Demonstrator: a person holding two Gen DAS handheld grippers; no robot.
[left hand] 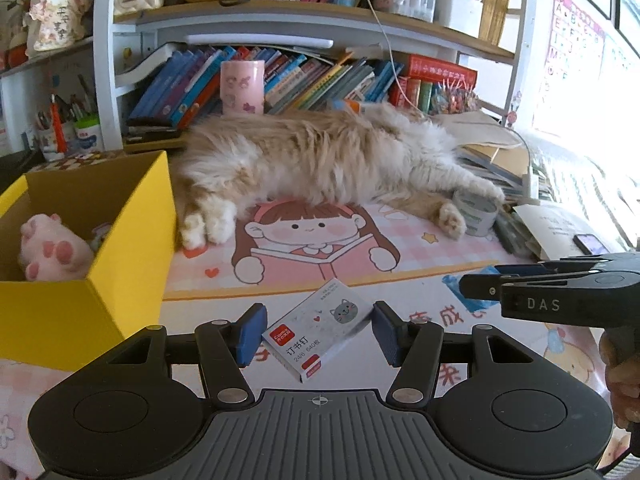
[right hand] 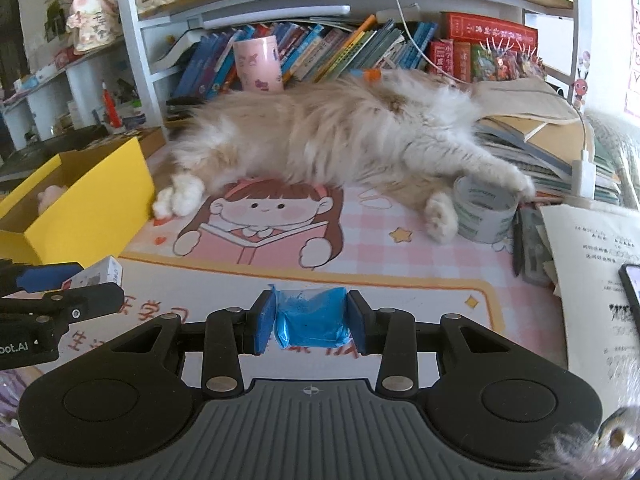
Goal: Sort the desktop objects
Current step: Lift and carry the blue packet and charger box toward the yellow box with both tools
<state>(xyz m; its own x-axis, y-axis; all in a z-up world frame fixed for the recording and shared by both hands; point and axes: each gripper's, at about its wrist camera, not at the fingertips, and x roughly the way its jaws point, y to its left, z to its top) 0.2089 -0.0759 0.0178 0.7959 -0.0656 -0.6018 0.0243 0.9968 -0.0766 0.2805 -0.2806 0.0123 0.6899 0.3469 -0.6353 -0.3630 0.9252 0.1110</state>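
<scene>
A white staple box (left hand: 316, 334) with a grey cat picture lies on the desk mat between the blue pads of my left gripper (left hand: 318, 334). The pads stand at its two ends with small gaps, so the gripper is open. My right gripper (right hand: 311, 322) is shut on a blue plastic packet (right hand: 312, 322), low over the mat. The packet also shows in the left wrist view (left hand: 460, 284), behind the right gripper's fingers (left hand: 480, 286). A yellow cardboard box (left hand: 120, 232) stands at the left and holds a pink plush paw (left hand: 52, 252). The staple box also shows in the right wrist view (right hand: 98, 274).
A long-haired cat (left hand: 320, 156) lies across the back of the mat. A tape roll (right hand: 484, 212) sits by its hind paw. Papers and a phone (right hand: 632, 288) lie at the right. Bookshelves and a pink cup (left hand: 243, 86) stand behind.
</scene>
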